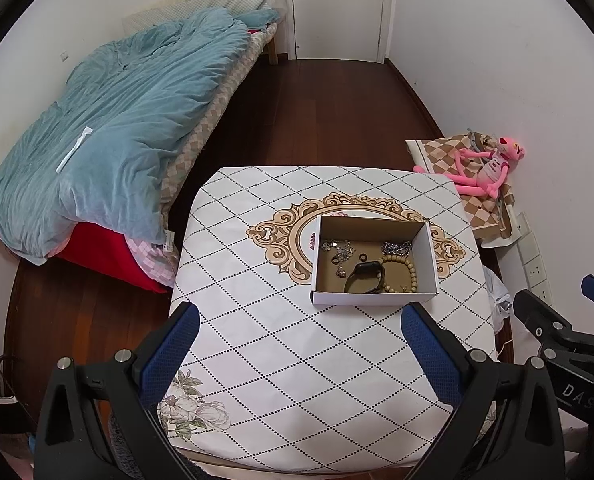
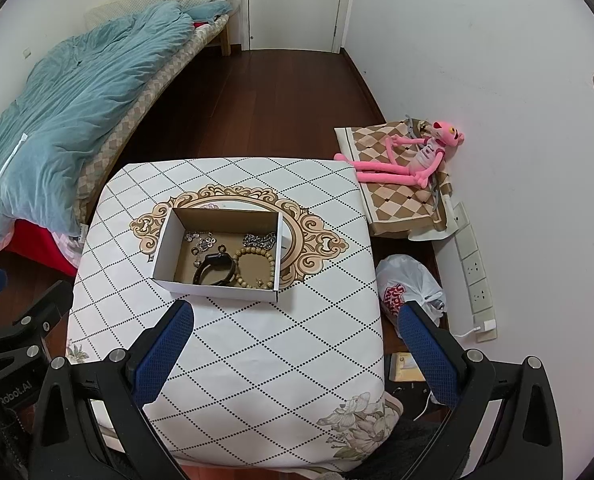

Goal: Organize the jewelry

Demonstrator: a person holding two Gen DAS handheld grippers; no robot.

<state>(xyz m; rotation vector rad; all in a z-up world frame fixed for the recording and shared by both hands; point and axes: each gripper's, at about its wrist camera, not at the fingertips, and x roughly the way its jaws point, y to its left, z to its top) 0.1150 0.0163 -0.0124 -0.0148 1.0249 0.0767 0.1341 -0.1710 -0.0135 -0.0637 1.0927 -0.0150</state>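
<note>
A white cardboard box [image 1: 325, 298] [image 2: 165, 240] stands on the patterned table [image 1: 289, 360] [image 2: 257, 360]. Inside lie a black watch [image 1: 365, 277] [image 2: 213, 268], a wooden bead bracelet [image 1: 407, 268] [image 2: 257, 266], silver chains [image 1: 397, 247] [image 2: 261, 239] and small rings [image 1: 337, 250] [image 2: 203, 242]. My left gripper [image 1: 301, 322] is open and empty, above the table in front of the box. My right gripper [image 2: 297, 320] is open and empty, in front of the box and to its right. Each gripper's body shows at the edge of the other's view.
A bed with a teal duvet [image 1: 117, 120] [image 2: 57, 100] stands to the left. A pink plush toy [image 1: 485, 164] [image 2: 409, 160] lies on a checked cushion by the right wall. A white plastic bag [image 2: 411, 284] sits on the floor right of the table. A door [image 1: 337, 8] is at the back.
</note>
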